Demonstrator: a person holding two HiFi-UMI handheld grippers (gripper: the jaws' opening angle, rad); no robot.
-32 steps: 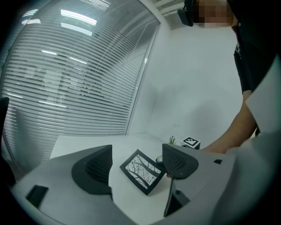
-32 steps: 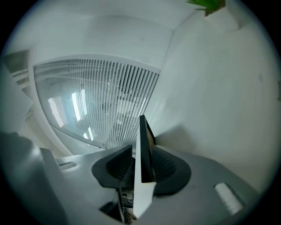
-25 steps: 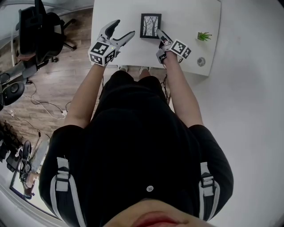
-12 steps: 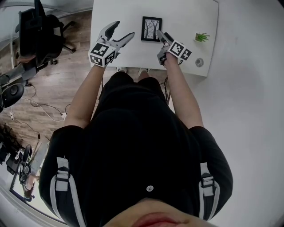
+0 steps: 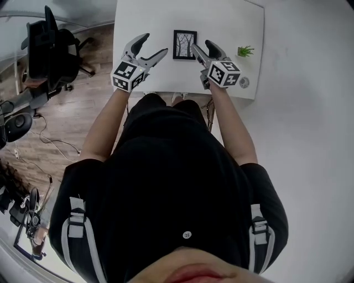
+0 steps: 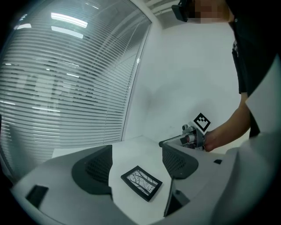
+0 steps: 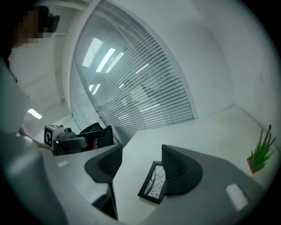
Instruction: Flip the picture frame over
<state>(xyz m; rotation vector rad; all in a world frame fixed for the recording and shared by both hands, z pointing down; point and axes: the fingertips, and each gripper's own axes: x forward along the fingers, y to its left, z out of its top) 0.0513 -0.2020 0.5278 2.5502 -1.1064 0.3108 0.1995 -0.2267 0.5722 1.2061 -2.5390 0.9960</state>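
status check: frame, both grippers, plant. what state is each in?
picture frame: flat on the table, picture side up, not gripped.
left gripper: jaws open, empty.
right gripper: jaws open, have just been opening, nothing between them.
plant: upright.

The picture frame [image 5: 185, 45] is seen to be black, with bare dark trees printed on a pale ground. The table [image 5: 232, 22] is white, and the small plant [image 5: 244, 51] green. The left gripper [image 5: 154, 45] and right gripper [image 5: 202, 44] are finished in grey, with black-and-white square markers. The floor [image 5: 83, 110] is patterned in brown wood grain.
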